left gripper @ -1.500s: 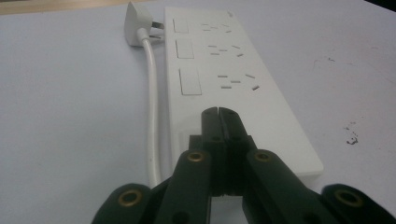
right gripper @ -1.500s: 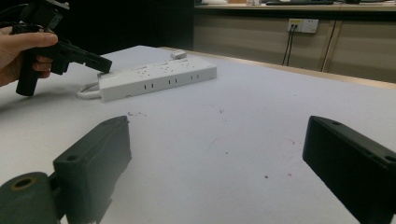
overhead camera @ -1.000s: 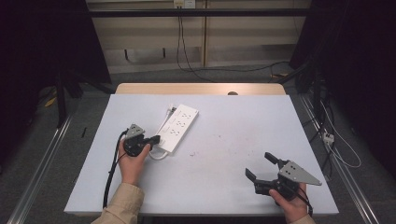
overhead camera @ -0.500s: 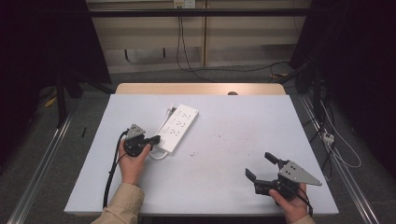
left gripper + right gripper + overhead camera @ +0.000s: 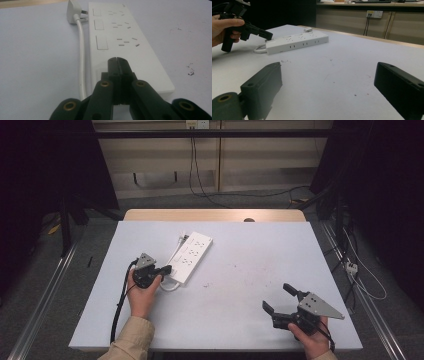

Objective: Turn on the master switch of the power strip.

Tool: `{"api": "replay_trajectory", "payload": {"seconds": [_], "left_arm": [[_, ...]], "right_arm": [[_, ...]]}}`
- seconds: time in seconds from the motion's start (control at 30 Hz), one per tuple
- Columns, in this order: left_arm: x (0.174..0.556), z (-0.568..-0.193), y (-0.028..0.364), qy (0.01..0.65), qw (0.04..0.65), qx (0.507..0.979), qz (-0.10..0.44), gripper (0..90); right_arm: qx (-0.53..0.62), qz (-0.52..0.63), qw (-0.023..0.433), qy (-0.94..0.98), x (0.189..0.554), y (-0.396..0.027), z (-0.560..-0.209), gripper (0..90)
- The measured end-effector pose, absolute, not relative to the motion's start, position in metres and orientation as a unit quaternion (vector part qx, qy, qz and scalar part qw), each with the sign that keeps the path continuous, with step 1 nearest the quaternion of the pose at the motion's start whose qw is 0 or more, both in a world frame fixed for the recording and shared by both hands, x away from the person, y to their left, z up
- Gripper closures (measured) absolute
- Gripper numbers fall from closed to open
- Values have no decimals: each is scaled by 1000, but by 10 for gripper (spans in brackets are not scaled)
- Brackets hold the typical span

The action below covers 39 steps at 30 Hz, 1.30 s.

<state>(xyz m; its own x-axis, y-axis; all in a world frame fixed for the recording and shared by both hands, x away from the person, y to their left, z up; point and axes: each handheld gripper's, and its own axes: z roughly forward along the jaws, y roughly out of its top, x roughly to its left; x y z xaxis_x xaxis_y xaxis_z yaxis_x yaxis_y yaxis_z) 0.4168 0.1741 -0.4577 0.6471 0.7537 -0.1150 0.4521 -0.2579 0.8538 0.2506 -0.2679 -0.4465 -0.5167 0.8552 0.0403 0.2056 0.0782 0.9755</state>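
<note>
Power strip (image 5: 191, 256), white, is laid on the left half of the table (image 5: 260, 250), long axis running away from the left gripper (image 5: 166, 269), whose closed, empty jaws rest at its near end. Right gripper (image 5: 278, 299) is held wide open, well apart.
</note>
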Motion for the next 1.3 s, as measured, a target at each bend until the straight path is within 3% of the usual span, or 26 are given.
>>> {"api": "replay_trajectory", "payload": {"seconds": [1.3], "left_arm": [[417,-456,169,384,453,786,172,900]], "right_arm": [[390,552,293,676,250,-267,-447,76]]}}
